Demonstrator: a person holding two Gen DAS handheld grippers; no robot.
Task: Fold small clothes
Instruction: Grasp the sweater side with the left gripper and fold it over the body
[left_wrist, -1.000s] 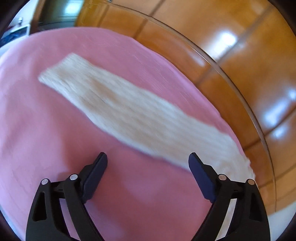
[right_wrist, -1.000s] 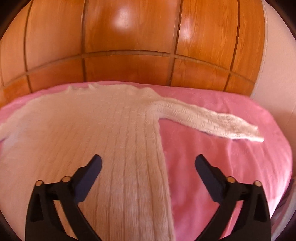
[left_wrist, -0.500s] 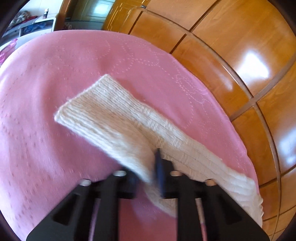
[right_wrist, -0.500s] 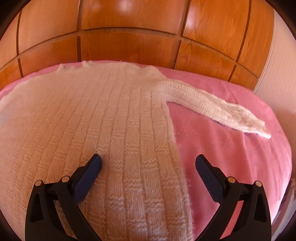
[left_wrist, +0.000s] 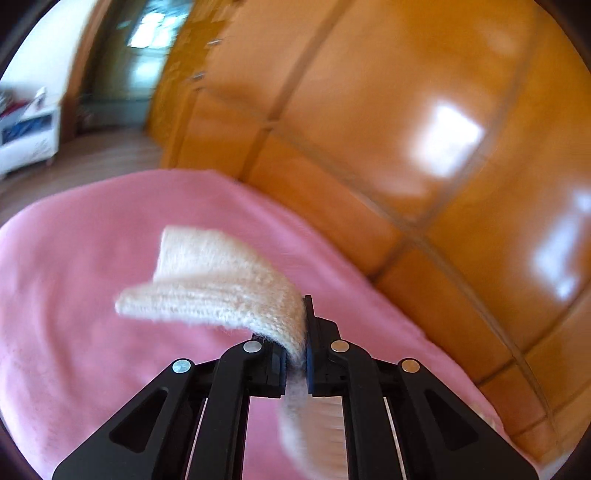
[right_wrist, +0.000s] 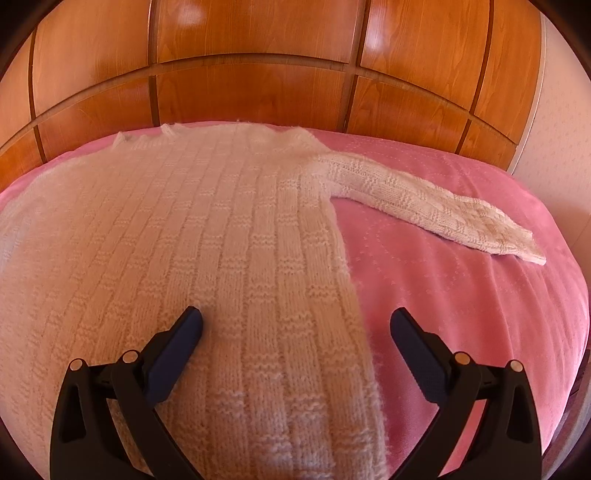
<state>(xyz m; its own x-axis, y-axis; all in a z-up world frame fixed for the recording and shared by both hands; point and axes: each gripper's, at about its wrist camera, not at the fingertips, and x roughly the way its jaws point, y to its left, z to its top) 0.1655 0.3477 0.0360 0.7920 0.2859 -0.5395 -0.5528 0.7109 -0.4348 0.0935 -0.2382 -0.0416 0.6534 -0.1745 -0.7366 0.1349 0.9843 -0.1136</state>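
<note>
A cream knitted sweater (right_wrist: 207, 266) lies flat on a pink bedspread (right_wrist: 461, 306), its right sleeve (right_wrist: 424, 206) stretched out to the right. My right gripper (right_wrist: 295, 325) is open and empty, low over the sweater's right edge. In the left wrist view my left gripper (left_wrist: 304, 332) is shut on the sweater's left sleeve (left_wrist: 221, 291) near its cuff and holds it lifted above the bedspread (left_wrist: 74, 332). The cuff end sticks out to the left, blurred.
A glossy wooden panelled headboard (right_wrist: 251, 88) runs along the far edge of the bed, also in the left wrist view (left_wrist: 424, 147). A white wall (right_wrist: 557, 140) stands at the right. A white cabinet (left_wrist: 26, 136) and a doorway lie beyond the bed's left end.
My left gripper came down over the left sleeve, shut on it and has lifted it off the bedspread. My right gripper has moved lower and closer to the sweater, still open.
</note>
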